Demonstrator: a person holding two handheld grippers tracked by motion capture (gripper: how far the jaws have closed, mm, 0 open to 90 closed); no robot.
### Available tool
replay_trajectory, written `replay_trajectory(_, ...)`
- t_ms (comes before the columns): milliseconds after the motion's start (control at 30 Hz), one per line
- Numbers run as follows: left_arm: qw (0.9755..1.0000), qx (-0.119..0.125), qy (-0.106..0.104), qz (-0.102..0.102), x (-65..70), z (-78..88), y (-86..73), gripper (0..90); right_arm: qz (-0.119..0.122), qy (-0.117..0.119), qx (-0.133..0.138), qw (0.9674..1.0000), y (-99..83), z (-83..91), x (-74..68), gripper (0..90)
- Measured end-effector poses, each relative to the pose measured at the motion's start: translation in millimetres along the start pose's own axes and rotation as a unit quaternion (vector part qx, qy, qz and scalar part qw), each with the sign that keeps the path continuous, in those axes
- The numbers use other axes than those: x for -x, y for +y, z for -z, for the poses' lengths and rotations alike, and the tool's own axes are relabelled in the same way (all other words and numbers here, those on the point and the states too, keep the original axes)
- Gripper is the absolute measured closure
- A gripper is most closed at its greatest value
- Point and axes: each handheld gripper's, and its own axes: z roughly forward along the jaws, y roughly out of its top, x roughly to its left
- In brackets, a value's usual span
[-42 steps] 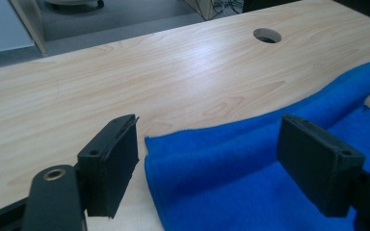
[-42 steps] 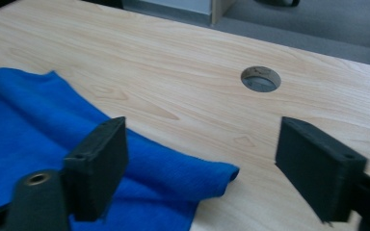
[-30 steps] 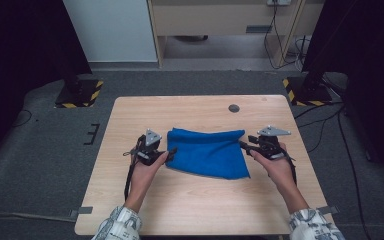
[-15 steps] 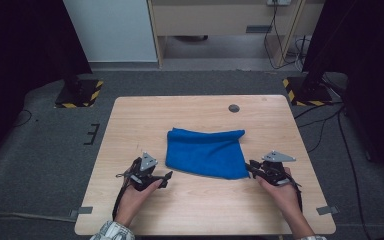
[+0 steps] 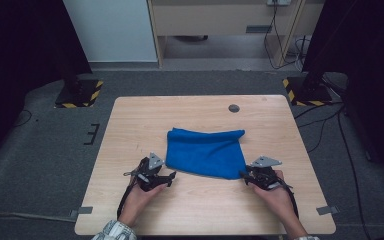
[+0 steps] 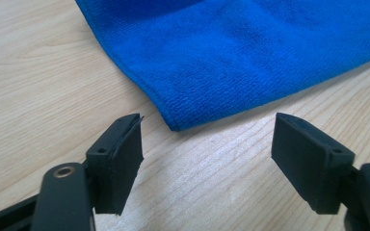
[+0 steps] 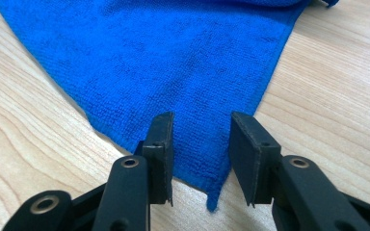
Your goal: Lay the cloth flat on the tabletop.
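Counting: one blue cloth [image 5: 206, 152] | two hand-held grippers, right perhaps pinching corner

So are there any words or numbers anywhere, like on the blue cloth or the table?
None can be read.
Blue cloth: plain, no label or print showing.
Table: bare wood, no writing; the dark round spot carries no mark.
Yellow-and-black striped bases on the floor: warning stripes, no words.
Grey strip on the cabinet at the back: too small and blurred to tell.
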Motion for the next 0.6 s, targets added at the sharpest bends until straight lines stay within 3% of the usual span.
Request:
replay_trajectory(67, 1.0, -0.002, 0.0, 0.001, -0.3, -1.3, 1.1, 31.4, 0.0, 0.0, 0.0, 1.0, -0.3, 0.3, 0.6, 65.4)
replay_trajectory(167, 1.0, -0.005, -0.006, -0.002, -0.4, -5.5, 3.0, 41.2, 0.013, -0.003, -0.001, 0.9999, -1.1, 1.7, 2.3, 82.8)
replay_trajectory(267, 0.9999, -0.014, -0.006, -0.007, 0.9, -8.4, 2.6, 47.5, 0.015, 0.006, -0.003, 0.9999, -1.7, 3.1, 3.7, 88.2)
replay_trajectory(600, 0.9995, -0.022, -0.01, -0.022, 5.3, -7.5, 2.9, 69.8, 0.014, 0.014, -0.012, 0.9997, -6.5, 11.9, -2.2, 89.0)
